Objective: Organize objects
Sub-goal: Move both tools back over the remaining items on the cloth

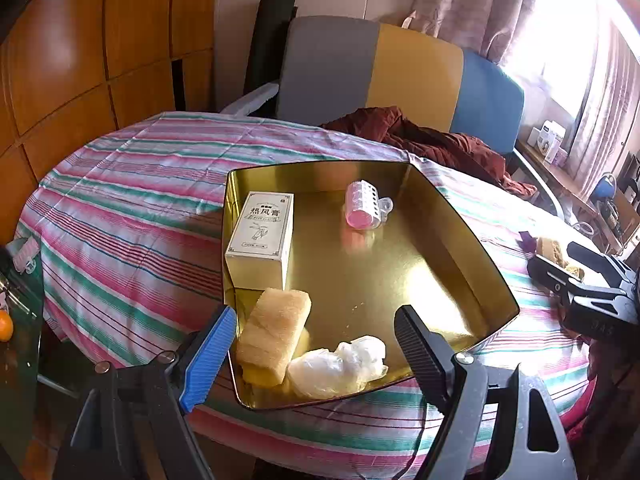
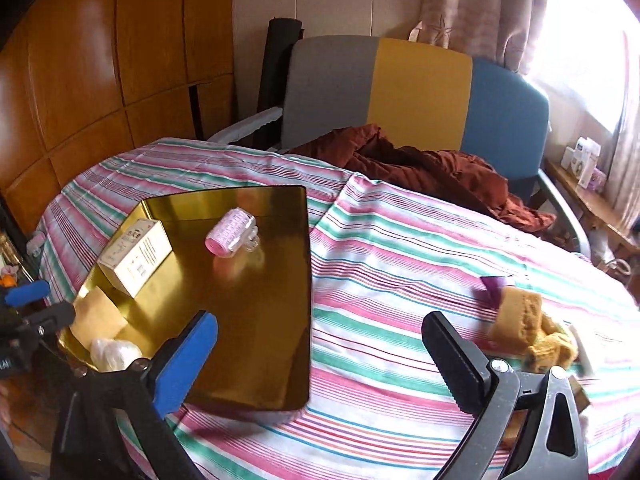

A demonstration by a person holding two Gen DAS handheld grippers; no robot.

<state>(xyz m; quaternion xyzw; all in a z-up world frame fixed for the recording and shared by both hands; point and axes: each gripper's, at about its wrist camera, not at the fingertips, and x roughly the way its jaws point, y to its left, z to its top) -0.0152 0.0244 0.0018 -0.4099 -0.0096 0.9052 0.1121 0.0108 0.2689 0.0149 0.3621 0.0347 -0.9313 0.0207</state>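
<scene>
Gold tray (image 1: 472, 264), centre frame on striped cloth (image 2: 400, 240): holds white box (image 1: 260, 236), pink roller (image 1: 366, 208), sponge block (image 1: 274, 336), plastic wad (image 1: 340, 366)

Loose item: tan sponge (image 2: 520, 322), right of frame in right wrist view, outside tray, long axis roughly up-frame, just right of the black finger

Right gripper (image 2: 320, 360): jaws spread, empty; judged the nearer one

Left gripper (image 1: 316, 354): jaws spread, empty, over tray's near edge

Wood-panelled wall (image 1: 80, 60), tricolour chair (image 2: 416, 92), bright curtained window (image 1: 576, 40) behind striped table (image 2: 400, 240).
</scene>
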